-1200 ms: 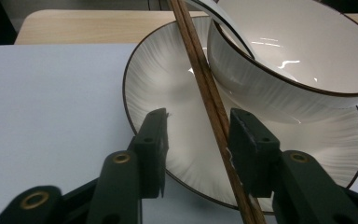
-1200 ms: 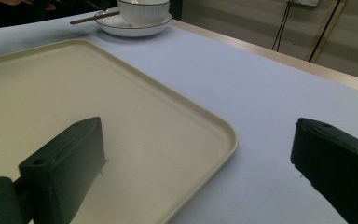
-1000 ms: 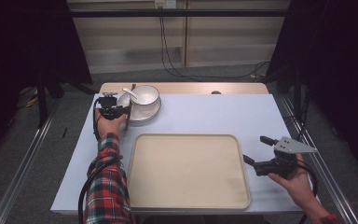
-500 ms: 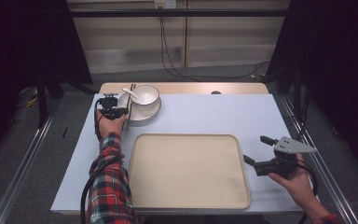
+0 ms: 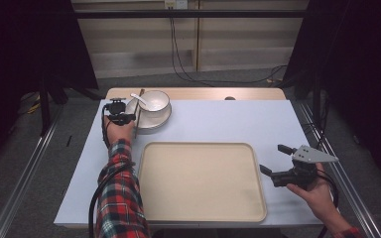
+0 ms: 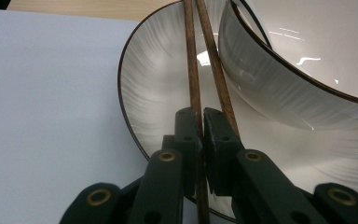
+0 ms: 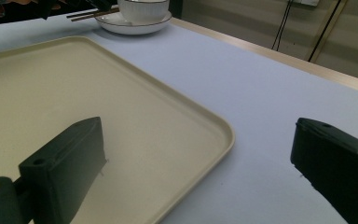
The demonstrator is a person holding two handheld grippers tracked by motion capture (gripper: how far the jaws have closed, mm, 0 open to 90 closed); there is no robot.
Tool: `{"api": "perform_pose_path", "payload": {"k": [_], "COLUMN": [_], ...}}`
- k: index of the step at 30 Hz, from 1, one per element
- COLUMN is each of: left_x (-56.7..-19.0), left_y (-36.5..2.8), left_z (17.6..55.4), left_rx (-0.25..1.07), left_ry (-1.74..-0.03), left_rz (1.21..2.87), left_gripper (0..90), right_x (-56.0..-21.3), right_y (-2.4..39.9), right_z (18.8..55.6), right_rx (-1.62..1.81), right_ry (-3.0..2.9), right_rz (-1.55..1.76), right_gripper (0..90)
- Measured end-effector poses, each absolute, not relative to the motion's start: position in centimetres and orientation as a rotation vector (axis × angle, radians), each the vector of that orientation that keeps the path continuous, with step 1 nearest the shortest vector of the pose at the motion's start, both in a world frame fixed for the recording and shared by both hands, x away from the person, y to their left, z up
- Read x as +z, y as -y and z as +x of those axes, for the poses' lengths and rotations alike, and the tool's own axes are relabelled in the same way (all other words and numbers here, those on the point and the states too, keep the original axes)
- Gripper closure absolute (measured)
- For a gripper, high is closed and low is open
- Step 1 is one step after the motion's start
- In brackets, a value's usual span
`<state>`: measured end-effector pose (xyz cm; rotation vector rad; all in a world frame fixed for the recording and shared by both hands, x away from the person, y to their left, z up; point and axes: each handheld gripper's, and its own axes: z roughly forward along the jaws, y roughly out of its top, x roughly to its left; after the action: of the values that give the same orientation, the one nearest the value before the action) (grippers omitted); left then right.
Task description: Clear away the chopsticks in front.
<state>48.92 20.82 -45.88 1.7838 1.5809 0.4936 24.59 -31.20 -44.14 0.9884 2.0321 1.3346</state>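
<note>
The left claw [image 6: 200, 126] has just closed its jaws on the chopsticks [image 6: 192, 65].

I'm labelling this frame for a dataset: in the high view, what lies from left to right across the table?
Left gripper → chopsticks → bowl → tray → right gripper.

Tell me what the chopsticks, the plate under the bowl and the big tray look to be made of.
Chopsticks: brown with visible grain, probably wood, matte. Plate: white, glossy, fine radial ribbing and a dark rim line, likely glazed ceramic; the bowl matches it. Tray: cream, smooth, dull sheen with a rounded raised rim, probably plastic. The left gripper has just closed on the chopsticks.
</note>
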Motion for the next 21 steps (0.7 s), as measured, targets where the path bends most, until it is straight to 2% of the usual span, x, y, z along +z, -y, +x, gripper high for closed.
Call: {"api": "perform_pose_path", "payload": {"k": [21], "left_x": [-44.7], "left_y": [-20.7], "left_z": [48.3], "left_rx": [0.449], "left_ry": [-1.685], "left_rz": [1.815], "left_gripper": [85.9], "right_x": [-44.1], "right_y": [31.2], "right_z": [24.6], "right_rx": [1.330], "right_ry": [-2.029], "right_rz": [0.988], "right_gripper": [2.8]}}
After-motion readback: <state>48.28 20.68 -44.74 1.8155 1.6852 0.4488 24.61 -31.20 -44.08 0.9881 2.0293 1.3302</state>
